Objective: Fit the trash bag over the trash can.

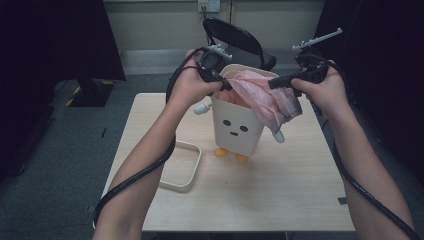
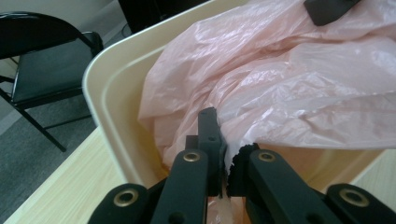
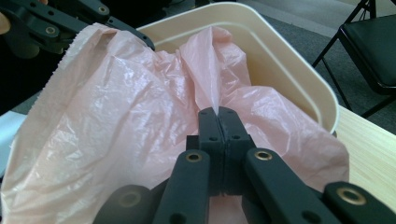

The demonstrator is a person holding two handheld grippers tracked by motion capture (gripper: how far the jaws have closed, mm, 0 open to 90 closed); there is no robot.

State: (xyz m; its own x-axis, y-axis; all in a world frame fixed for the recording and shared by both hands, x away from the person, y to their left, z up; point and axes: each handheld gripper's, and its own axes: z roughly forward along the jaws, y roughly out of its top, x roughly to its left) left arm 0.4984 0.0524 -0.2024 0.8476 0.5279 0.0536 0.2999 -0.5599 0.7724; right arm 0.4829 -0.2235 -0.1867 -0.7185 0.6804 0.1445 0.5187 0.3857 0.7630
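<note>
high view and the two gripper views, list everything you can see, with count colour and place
bin: 1, cream with a drawn face, small orange feet and white arms, upright at mid table
bag: 1, pink thin plastic, partly inside the bin and draped over its right rim
lid: 1, cream shallow tray shape, lying on the table left of the bin
table: 1, light wood, centre of the high view
chair: 1, black folding, behind the table
floor: grey carpet around the table
left gripper: 1, black, at the bin's left rim, shut on the bag
right gripper: 1, black, at the bin's right side, shut on the bag
forearms: 2, bare, rising from the bottom edge
</note>
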